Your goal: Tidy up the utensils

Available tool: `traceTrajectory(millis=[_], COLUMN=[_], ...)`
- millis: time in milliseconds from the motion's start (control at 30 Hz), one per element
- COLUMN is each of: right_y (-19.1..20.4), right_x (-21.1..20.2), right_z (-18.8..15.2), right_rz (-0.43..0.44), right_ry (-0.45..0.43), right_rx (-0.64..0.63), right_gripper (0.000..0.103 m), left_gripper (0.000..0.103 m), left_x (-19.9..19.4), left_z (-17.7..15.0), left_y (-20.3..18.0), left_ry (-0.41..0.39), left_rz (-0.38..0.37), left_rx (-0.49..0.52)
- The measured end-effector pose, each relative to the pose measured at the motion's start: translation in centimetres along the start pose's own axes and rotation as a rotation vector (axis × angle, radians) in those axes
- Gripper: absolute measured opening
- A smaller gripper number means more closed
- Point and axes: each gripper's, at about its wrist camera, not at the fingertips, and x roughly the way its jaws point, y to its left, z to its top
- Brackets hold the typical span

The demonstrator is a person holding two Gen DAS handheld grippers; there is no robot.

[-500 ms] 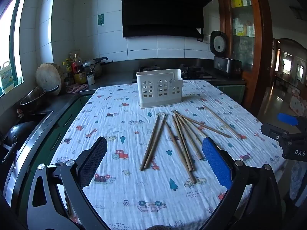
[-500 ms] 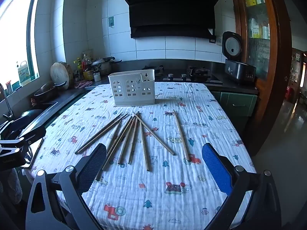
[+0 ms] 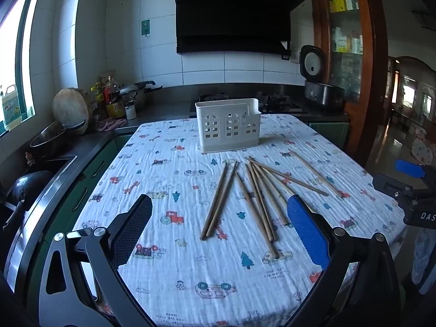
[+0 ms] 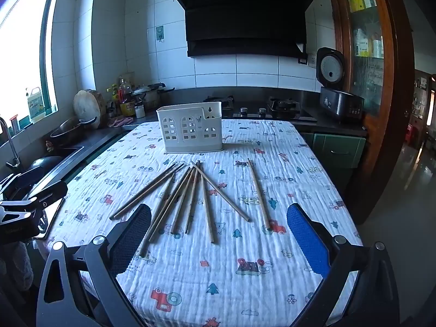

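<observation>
Hovering over scattered chopsticks, nothing picked up yet.
No visible change from half a second ago: left gripper [image 3: 219, 226] and right gripper [image 4: 219, 231] both spread, empty; chopsticks [image 4: 190, 196] lie loose on the tablecloth [image 4: 245, 286], near side of the empty white holder [image 4: 190, 130].
</observation>
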Motion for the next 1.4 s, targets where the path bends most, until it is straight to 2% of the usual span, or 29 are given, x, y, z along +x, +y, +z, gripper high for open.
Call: traceTrajectory(millis=[1400], right_y=[-0.32], right_x=[-0.66], right_z=[-0.98], right_rz=[0.013], right_ry=[-0.017], right_rx=[0.003], right_gripper=[0.097], left_gripper=[0.098], left_x=[0.13], left_z=[-0.04], left_y=[0.2], left_ry=[0.002], left_rz=[-0.004], left_rx=[-0.004])
